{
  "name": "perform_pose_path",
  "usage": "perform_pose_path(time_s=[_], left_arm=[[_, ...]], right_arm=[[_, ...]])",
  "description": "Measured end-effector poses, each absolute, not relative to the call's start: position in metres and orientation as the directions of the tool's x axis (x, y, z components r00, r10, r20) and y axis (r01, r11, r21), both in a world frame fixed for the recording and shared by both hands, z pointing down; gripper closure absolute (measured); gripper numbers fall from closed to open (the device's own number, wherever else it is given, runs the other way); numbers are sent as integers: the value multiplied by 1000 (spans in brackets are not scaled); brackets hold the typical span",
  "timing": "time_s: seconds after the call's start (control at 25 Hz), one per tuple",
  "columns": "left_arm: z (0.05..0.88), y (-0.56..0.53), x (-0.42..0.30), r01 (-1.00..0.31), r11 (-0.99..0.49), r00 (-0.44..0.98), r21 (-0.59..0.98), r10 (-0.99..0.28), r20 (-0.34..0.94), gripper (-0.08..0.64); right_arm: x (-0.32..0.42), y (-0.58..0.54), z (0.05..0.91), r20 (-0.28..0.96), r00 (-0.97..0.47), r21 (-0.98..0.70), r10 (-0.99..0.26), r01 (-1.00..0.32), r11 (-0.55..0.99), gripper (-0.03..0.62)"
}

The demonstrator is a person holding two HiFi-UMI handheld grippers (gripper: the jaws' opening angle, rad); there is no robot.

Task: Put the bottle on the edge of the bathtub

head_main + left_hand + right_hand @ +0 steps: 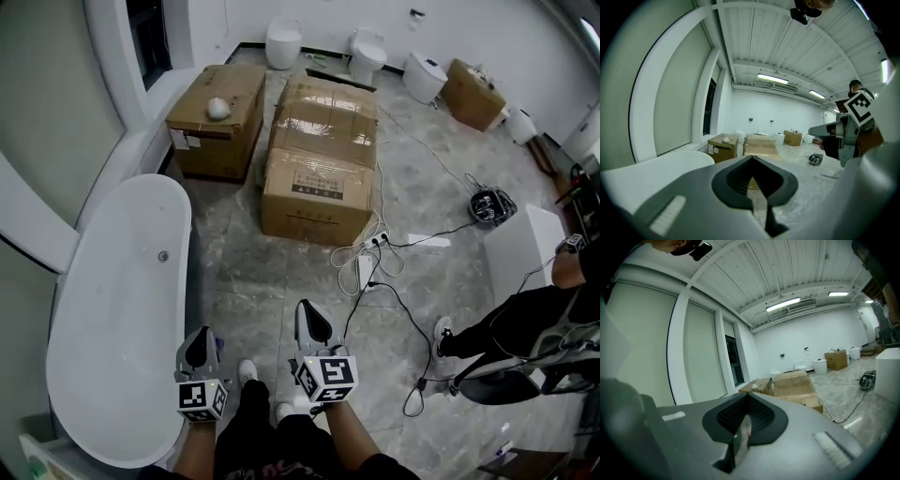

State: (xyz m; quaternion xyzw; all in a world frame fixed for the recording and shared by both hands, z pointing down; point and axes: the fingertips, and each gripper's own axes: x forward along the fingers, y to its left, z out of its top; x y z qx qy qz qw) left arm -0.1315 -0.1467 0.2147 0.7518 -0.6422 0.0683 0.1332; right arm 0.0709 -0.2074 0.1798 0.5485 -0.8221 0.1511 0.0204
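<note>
The left tongs (199, 349) and right tongs (312, 325) are pinched together on nothing, ribbed dark pads (738, 180) meeting; beside them, a glossy white oval bathtub (112, 309) on marbled grey floor (422, 197).

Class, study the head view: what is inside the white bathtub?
Inside the bathtub, only its drain shows on the bare white floor; nothing else lies in it. The left gripper covers a little of the rim beside it.
</note>
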Motion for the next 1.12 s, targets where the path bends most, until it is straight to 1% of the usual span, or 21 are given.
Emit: perform_pose_path(time_s=[0.28,0.48,0.88,1.12], left_arm=[[171,-133,-113,-981,-184,194,66,-958,209,559],[147,-132,-113,-982,-183,188,45,-970,152,559],[123,-134,-108,-980,-198,199,13,-974,105,558],[115,-132,-108,-980,-197,195,-12,-976,101,560]], right_arm=[[77,-189,159,175,-411,-197,-894,-905,377,568],[81,-184,141,149,-424,-183,-893,-900,396,568],[77,-178,128,152,-460,-146,-875,-886,440,569],[72,-175,120,140,-474,-137,-870,-879,457,569]])
